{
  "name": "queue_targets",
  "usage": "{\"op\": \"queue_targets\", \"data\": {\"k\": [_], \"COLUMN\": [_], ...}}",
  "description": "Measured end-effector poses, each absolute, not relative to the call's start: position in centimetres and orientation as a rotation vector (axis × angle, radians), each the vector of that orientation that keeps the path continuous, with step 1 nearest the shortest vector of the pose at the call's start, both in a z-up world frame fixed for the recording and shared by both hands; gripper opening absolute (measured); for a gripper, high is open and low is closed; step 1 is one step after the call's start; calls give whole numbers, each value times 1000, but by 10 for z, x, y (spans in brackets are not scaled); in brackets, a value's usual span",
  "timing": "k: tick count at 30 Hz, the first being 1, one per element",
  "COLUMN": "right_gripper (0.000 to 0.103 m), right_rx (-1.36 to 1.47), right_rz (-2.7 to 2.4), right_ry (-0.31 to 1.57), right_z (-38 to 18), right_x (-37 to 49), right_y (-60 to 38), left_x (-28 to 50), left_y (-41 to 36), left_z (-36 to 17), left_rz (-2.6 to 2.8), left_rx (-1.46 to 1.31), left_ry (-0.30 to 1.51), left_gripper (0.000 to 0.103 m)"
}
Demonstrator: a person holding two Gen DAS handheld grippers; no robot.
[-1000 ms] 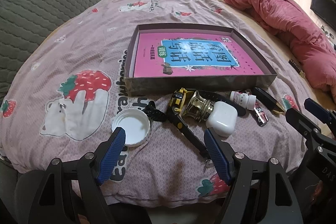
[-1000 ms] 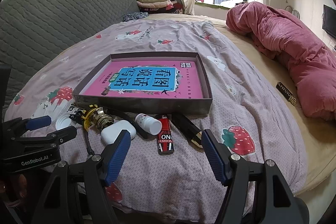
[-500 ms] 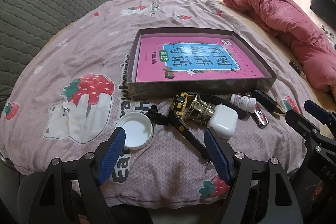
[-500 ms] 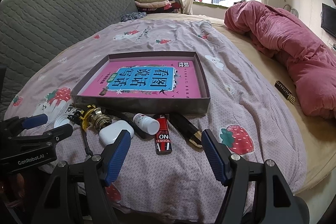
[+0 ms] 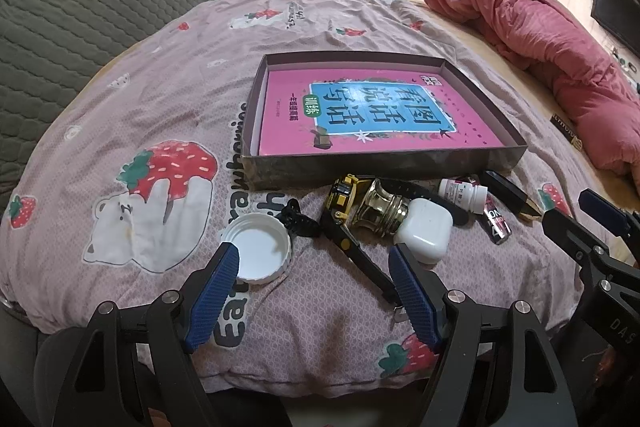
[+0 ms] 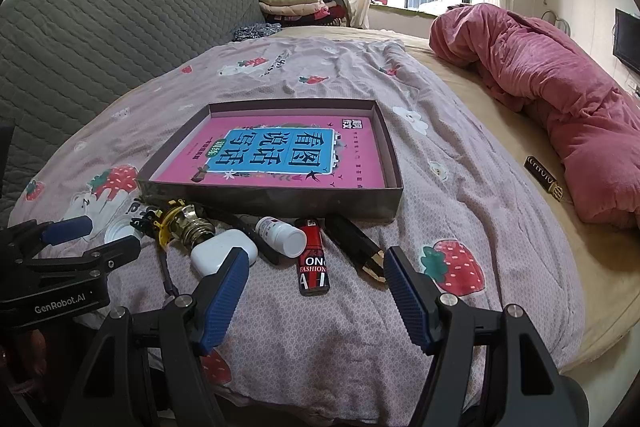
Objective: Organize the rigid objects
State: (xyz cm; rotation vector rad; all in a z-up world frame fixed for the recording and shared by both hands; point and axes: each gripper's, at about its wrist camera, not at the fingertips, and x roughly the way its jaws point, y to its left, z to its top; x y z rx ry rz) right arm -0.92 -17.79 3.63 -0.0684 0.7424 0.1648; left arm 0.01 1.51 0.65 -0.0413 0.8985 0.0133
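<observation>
A shallow grey box [image 5: 380, 169] [image 6: 276, 199] with a pink book in it lies on the bed. In front of it lie a white lid [image 5: 258, 251], a black clip [image 5: 298, 221], a yellow-black tool [image 5: 344, 223], a brass bulb socket [image 5: 380, 207] [image 6: 188, 227], a white earbud case [image 5: 424, 229] [image 6: 222, 253], a white pill bottle [image 5: 464, 193] [image 6: 280, 235], a red lighter [image 6: 314, 263] and a black-gold bar [image 6: 356, 247]. My left gripper [image 5: 314, 259] is open and empty, just short of the lid and case. My right gripper [image 6: 316, 263] is open and empty, near the lighter.
The items rest on a pink strawberry-print quilt [image 5: 160, 99]. A rolled red blanket [image 6: 552, 95] lies at the right, with a small dark tag [image 6: 542, 181] beside it. A grey quilted headboard [image 6: 100, 39] stands at the left. The bed edge runs just below both grippers.
Both grippers have edged forward slightly toward the row of objects. Both stay open and empty. No object has moved.
</observation>
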Motion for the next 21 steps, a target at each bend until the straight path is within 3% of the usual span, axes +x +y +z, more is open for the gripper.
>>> {"op": "queue_targets", "data": {"k": [21], "right_gripper": [69], "right_rx": [-65], "right_rz": [168], "right_ry": [748], "right_z": [36], "right_x": [-8], "right_y": [-179], "left_x": [0], "left_y": [15], "left_z": [4], "left_rz": [13], "left_rx": [-48], "left_ry": [907], "left_gripper": [78]}}
